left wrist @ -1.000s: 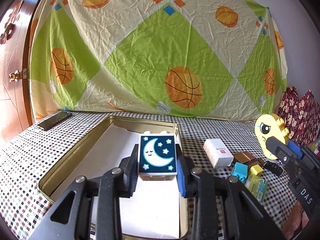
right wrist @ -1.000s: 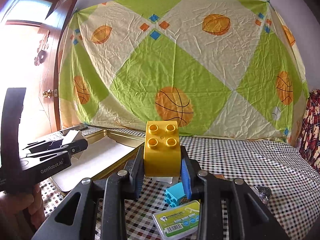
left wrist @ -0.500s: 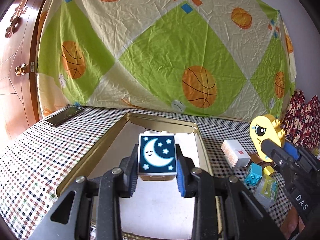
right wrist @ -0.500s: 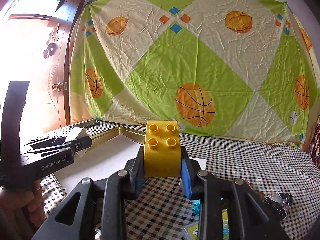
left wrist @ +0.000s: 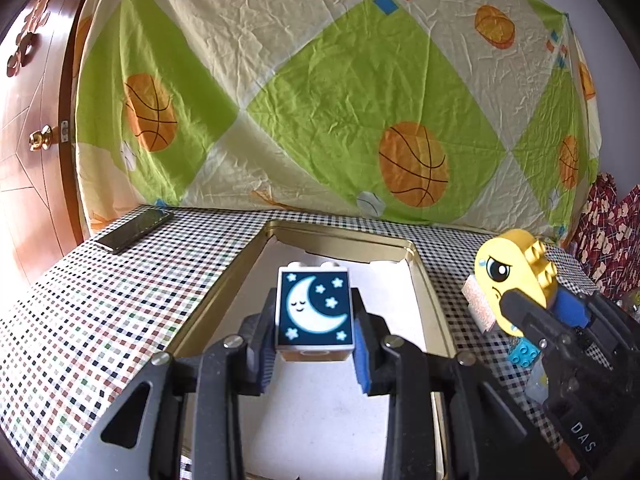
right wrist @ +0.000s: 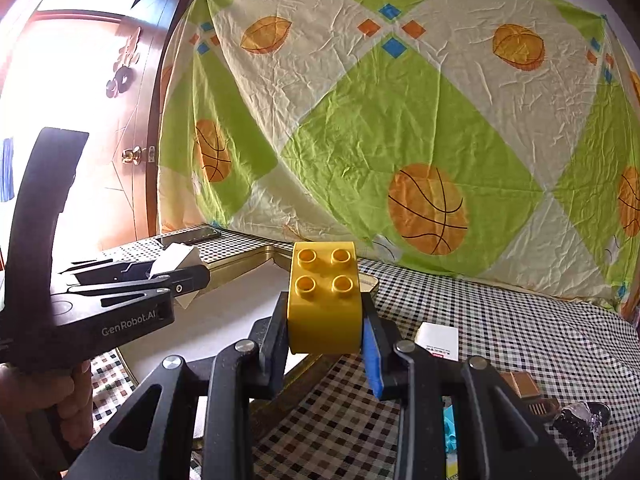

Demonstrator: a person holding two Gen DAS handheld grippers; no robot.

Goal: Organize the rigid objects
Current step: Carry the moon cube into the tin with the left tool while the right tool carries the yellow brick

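Left wrist view: the left gripper (left wrist: 315,354) clamps the moon block (left wrist: 314,312), now carried further over the tin (left wrist: 424,276), ready to drop.

Right wrist view: the right gripper (right wrist: 325,354) pinches the yellow block (right wrist: 324,300), which has reached the tin's edge.

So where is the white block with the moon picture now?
The white moon-picture block sits between the left gripper fingers, above the gold metal tray, left of the yellow face block.

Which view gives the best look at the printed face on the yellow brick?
The left wrist view. There the yellow brick, clamped in the right gripper, shows its frowning cartoon face. The right wrist view shows only that brick's studded top and plain curved side; the face is turned away.
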